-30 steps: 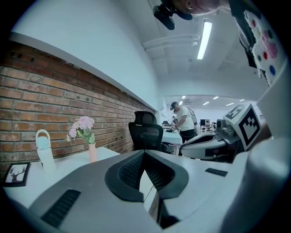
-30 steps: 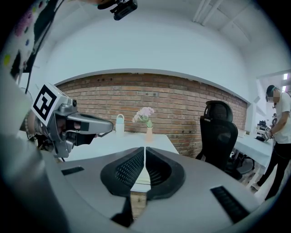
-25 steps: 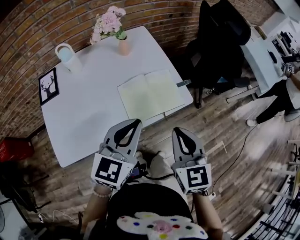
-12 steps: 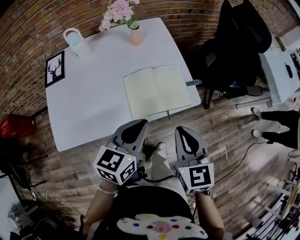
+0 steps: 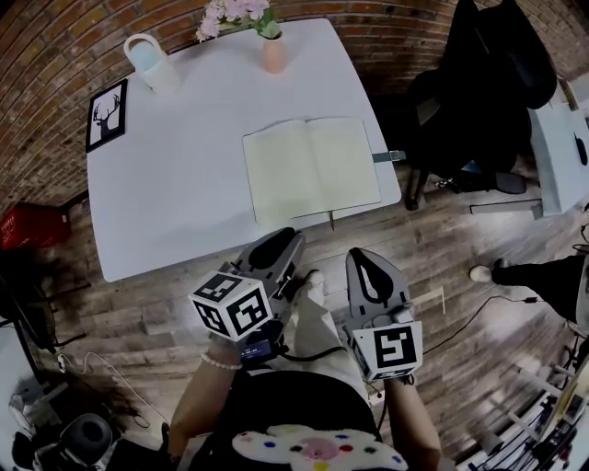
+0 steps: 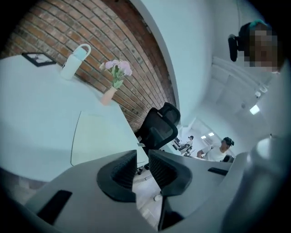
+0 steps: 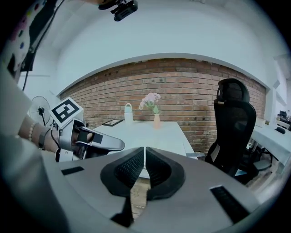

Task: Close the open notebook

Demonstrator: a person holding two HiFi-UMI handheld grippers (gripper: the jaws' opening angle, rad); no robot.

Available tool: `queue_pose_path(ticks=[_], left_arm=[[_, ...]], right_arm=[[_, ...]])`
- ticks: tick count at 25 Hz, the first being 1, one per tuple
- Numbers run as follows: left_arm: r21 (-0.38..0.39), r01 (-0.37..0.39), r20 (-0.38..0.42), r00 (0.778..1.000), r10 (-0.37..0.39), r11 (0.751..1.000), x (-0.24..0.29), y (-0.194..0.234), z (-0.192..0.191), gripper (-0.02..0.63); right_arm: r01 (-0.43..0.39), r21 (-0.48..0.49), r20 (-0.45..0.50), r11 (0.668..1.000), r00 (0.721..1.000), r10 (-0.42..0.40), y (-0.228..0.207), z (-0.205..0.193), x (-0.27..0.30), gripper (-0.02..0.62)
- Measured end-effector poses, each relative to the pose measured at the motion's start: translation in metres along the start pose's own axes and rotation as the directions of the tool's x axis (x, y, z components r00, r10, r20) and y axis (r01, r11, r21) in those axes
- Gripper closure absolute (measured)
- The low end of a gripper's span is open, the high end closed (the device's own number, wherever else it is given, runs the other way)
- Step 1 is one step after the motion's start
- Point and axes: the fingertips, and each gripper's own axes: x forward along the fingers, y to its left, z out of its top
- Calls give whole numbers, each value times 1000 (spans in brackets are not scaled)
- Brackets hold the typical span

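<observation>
A red crate (image 5: 23, 225) sits on the floor at the far left, by the brick wall (image 5: 46, 55). On the tabletop (image 5: 175, 202), the left corner carries a framed picture of a deer (image 5: 108, 115) lying flat. A white jug (image 5: 152, 63) with a handle stands just past it, near the wall. Further right along the back edge stands a small vase (image 5: 272, 55) of pink flowers (image 5: 235, 11).

The open notebook (image 5: 311, 170) lies flat on the right half of the tabletop, both blank pages up, its near corner close to the front edge. It is well apart from the vase and the jug, with bare white surface around it.

Both tools hang over the wooden floor (image 5: 138, 313), short of the front edge. The left hand-held gripper (image 5: 290, 241) is rolled onto its side. Its jaws have just been opening and now show a narrow gap with nothing between them. The right hand-held gripper (image 5: 361, 255) has its jaws pressed together and is empty.

A black office chair (image 5: 488, 83) stands right of the tabletop, just beside the notebook's corner. Another pale desk (image 5: 561, 138) stands beyond the chair, and someone's leg (image 5: 543, 276) shows at the right edge.
</observation>
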Motion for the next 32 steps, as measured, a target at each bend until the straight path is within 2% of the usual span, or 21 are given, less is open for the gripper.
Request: queue_pose_path(ticks=[6,10,14,18,25,32], left_arm=[[-182,-9,-13,1000,7,983,23,12,-24,437],[-312,-25,0,1000,26,950,37,21,-33,391],[-454,-19,37,999,40,891,49,29,-38,367],[-558,-16,61,996,60,830,59,37,-43,353],[-714,25,120,989,87,700,71,50,-43,330],[-769,0,116,983,140,639,76,61,-46,307]], right_arm=[[-9,13,-9,1000,1000,9,-9,-7,1,558],[-25,8,-37,1000,999,25,-15,-15,1,558],[-36,11,-40,999,999,36,-18,-18,3,558],[-47,11,-55,999,997,47,-23,-22,5,558],[-61,21,-67,998,996,62,-31,-27,8,558],[-67,32,-71,997,995,70,-40,-29,9,558]])
